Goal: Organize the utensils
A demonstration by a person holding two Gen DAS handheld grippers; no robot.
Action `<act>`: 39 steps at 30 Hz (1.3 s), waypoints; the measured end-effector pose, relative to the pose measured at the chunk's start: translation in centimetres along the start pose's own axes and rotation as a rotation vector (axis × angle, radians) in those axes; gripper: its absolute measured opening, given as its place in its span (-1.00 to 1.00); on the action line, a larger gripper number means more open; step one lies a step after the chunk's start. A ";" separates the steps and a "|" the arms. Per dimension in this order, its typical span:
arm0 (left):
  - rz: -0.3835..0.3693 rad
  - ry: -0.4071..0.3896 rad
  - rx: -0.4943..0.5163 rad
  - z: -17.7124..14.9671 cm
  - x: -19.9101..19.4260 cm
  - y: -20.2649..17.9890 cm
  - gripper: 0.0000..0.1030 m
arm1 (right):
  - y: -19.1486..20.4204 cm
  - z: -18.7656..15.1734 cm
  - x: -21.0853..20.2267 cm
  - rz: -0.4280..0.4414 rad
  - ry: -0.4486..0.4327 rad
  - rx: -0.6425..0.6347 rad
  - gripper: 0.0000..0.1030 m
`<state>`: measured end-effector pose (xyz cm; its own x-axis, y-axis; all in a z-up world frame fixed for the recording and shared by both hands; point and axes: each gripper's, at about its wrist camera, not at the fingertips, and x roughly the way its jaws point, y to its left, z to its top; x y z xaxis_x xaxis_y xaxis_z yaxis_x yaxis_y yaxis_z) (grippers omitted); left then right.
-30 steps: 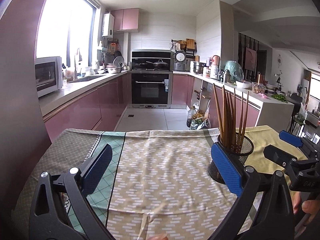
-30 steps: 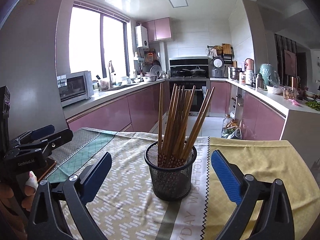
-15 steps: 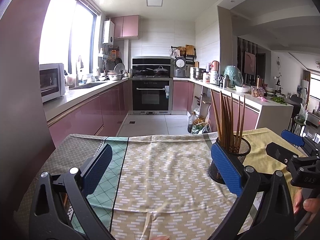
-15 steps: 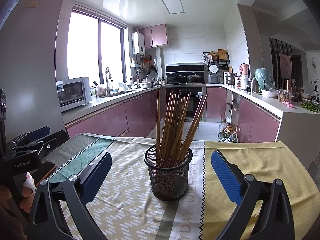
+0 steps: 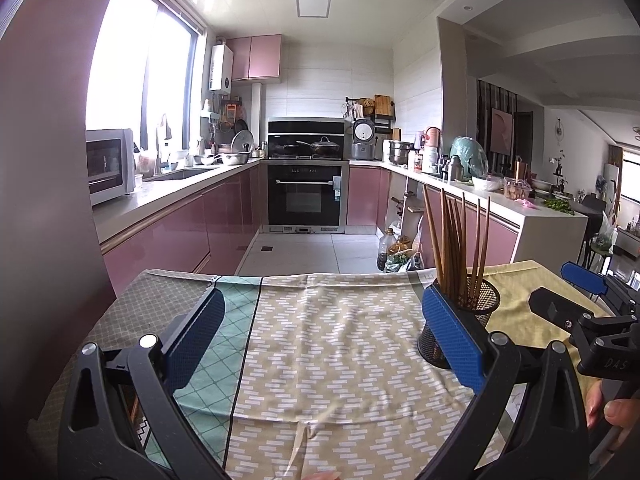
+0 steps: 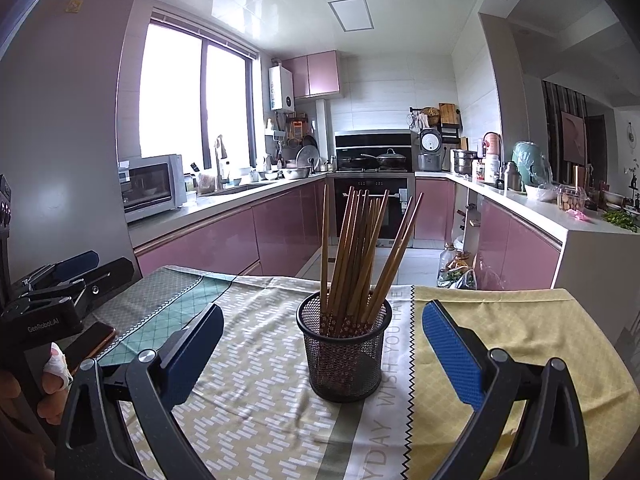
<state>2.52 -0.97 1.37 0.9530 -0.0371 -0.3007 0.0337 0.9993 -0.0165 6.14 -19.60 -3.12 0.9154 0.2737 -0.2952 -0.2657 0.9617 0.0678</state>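
Note:
A black mesh cup stands on the patterned tablecloth, holding several brown wooden chopsticks upright. My right gripper is open, its blue pads on either side of the cup and a little short of it, holding nothing. In the left wrist view the same cup and chopsticks sit partly behind the right pad. My left gripper is open over bare cloth, left of the cup. Each gripper shows at the edge of the other's view: right gripper, left gripper.
A dark phone lies on the cloth near the left gripper. The table's far edge drops to the kitchen floor. Pink cabinets, an oven and cluttered counters stand well beyond. A hand grips the right tool.
Both wrist views have tilted up slightly. The cup and chopsticks stand where they were, and both grippers have stayed open.

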 end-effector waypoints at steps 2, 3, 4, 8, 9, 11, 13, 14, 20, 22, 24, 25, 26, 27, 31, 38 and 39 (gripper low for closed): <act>-0.003 0.000 -0.005 0.0 -0.1 0.0 0.89 | 0.0 0.0 0.0 -0.001 -0.001 -0.001 0.87; -0.002 -0.001 -0.004 0.1 -0.1 0.0 0.89 | 0.0 0.0 0.0 0.000 0.001 -0.002 0.87; 0.000 -0.002 -0.001 0.1 -0.1 0.0 0.89 | 0.0 0.0 0.1 0.000 0.005 -0.001 0.87; -0.005 0.001 -0.002 0.1 -0.2 -0.1 0.89 | 0.0 0.0 0.1 0.001 0.007 0.002 0.87; -0.007 0.004 -0.002 0.1 -0.2 -0.2 0.89 | 0.0 0.0 0.1 0.002 0.008 0.002 0.87; -0.009 0.007 -0.005 0.1 -0.2 -0.2 0.89 | 0.0 0.0 0.2 0.001 0.011 0.005 0.87; -0.009 0.007 -0.003 0.1 -0.2 -0.3 0.89 | 0.0 -0.1 0.2 0.001 0.011 0.009 0.87; -0.010 0.007 -0.003 0.1 -0.2 -0.3 0.89 | 0.0 -0.1 0.2 0.001 0.012 0.009 0.87; -0.011 0.007 -0.002 0.0 -0.2 -0.3 0.89 | 0.0 -0.1 0.2 0.001 0.010 0.010 0.87; -0.011 0.008 -0.003 0.0 -0.2 -0.4 0.89 | 0.0 -0.1 0.2 0.000 0.010 0.008 0.87; -0.011 0.007 -0.002 0.0 -0.2 -0.4 0.89 | 0.0 -0.1 0.2 0.001 0.011 0.009 0.87; -0.011 0.008 -0.002 0.0 -0.2 -0.4 0.89 | 0.0 -0.1 0.2 0.001 0.009 0.009 0.87; -0.011 0.008 -0.002 0.0 -0.2 -0.4 0.89 | 0.0 -0.1 0.2 0.000 0.009 0.010 0.87; -0.011 0.008 -0.002 0.0 -0.2 -0.4 0.89 | 0.0 -0.1 0.2 0.001 0.009 0.010 0.87; -0.011 0.008 -0.003 0.0 -0.2 -0.4 0.89 | 0.1 0.0 0.2 0.000 0.008 0.007 0.87; -0.011 0.010 -0.005 -0.2 -0.2 -0.4 0.89 | 0.2 0.0 0.2 0.001 0.007 0.004 0.87; -0.012 0.010 -0.005 -0.2 -0.2 -0.5 0.89 | 0.2 0.1 0.2 0.000 0.007 0.003 0.87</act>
<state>2.21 -1.44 1.24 0.9495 -0.0490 -0.3099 0.0434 0.9988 -0.0247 6.26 -19.38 -3.10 0.9133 0.2733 -0.3019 -0.2643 0.9618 0.0709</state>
